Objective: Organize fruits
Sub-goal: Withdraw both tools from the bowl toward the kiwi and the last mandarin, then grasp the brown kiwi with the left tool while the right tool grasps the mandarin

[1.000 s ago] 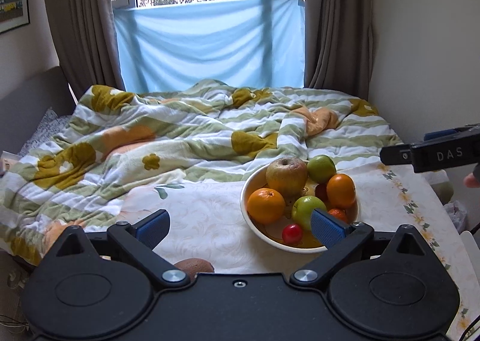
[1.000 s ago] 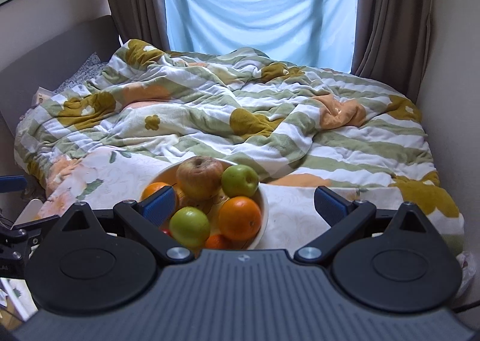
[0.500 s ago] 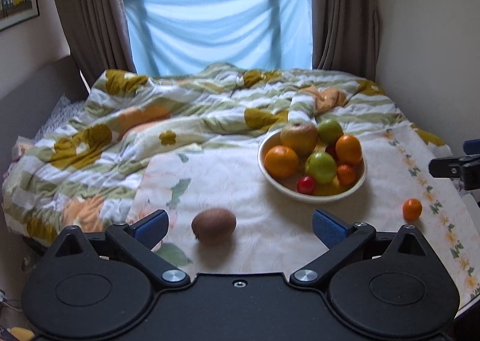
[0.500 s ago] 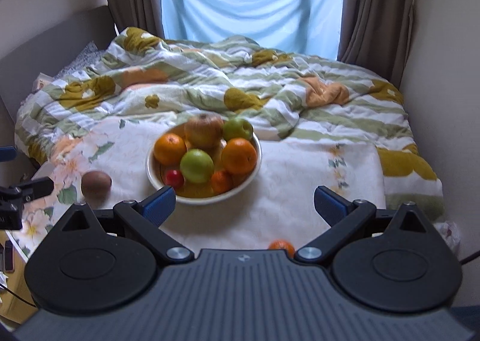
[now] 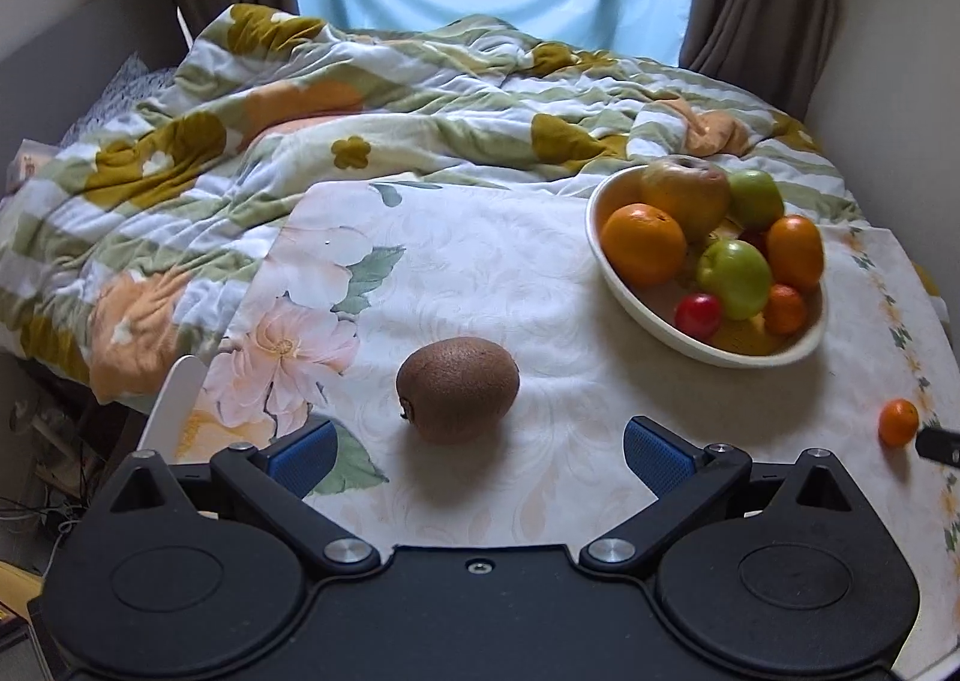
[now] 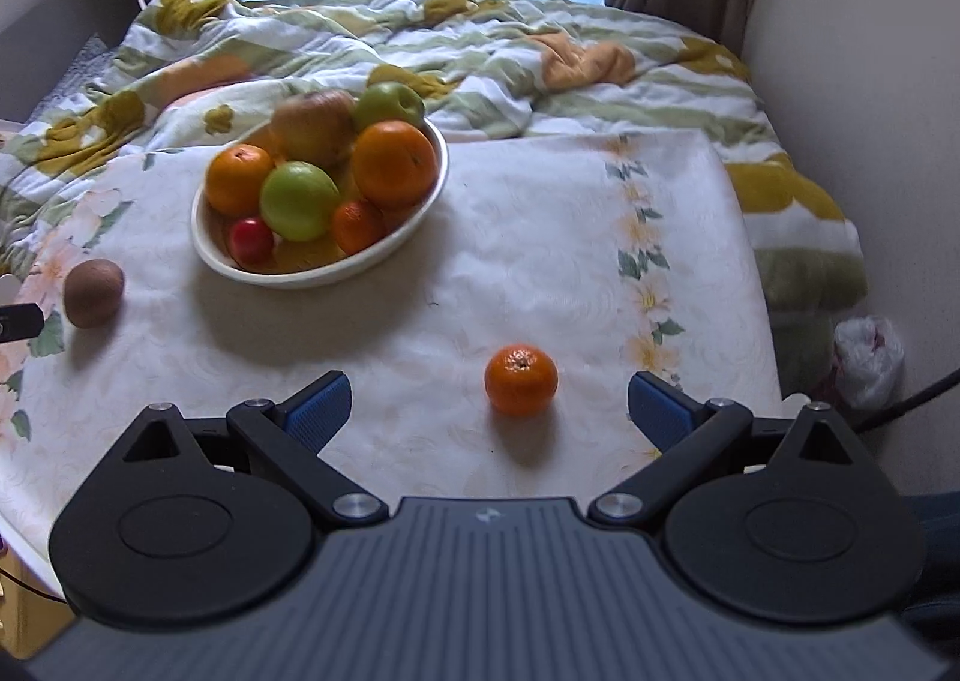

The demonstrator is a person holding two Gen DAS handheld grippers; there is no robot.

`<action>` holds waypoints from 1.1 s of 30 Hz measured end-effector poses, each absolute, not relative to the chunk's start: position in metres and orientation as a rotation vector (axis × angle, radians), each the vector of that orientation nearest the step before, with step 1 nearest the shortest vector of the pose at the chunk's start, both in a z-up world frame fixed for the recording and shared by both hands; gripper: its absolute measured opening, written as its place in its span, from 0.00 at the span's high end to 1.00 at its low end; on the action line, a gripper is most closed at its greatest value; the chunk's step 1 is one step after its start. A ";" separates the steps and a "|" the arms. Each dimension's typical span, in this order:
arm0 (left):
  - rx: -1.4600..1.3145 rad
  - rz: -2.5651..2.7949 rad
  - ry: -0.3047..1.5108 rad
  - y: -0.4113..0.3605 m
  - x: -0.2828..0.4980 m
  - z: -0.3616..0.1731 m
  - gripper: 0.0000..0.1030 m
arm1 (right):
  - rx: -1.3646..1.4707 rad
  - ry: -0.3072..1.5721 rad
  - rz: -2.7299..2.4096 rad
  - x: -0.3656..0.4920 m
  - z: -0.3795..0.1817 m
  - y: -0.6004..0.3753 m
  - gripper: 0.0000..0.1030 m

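Kiwi (image 5: 457, 388) just ahead — between open jaws

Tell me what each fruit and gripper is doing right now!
Kiwi: loose on the tablecloth, outside the bowl.
Small orange: loose on the tablecloth, outside the bowl.
Bowl: upright, piled with fruit.
Left gripper: jaws open, empty.
Right gripper: jaws open, empty.
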State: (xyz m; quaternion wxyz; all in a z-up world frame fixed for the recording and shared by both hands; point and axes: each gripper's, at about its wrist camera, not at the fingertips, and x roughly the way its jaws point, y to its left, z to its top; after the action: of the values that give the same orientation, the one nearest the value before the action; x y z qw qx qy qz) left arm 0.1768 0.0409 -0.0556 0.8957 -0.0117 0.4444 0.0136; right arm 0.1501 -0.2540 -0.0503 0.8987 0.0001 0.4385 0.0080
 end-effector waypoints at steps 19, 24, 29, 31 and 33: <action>-0.114 0.172 0.986 0.039 0.232 -0.100 0.12 | 0.065 0.958 -0.124 0.173 -0.096 -0.260 0.00; -0.154 0.196 0.987 0.041 0.235 -0.104 0.17 | 0.043 0.987 -0.124 0.173 -0.104 -0.260 0.00; -0.131 0.194 0.984 0.039 0.238 -0.107 0.30 | 0.029 1.006 -0.116 0.174 -0.108 -0.258 0.00; -0.107 0.180 0.980 0.038 0.237 -0.108 0.31 | 0.026 1.006 -0.117 0.174 -0.110 -0.258 0.02; -0.108 0.165 0.979 0.040 0.235 -0.108 0.32 | 0.026 1.008 -0.118 0.175 -0.110 -0.257 0.03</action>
State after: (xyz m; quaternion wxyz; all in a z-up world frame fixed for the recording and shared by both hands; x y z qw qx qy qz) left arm 0.2349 0.0400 -0.1080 0.8779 -0.0519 0.4693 0.0791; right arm 0.1750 -0.2572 -0.1104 0.8740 0.0124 0.4824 -0.0566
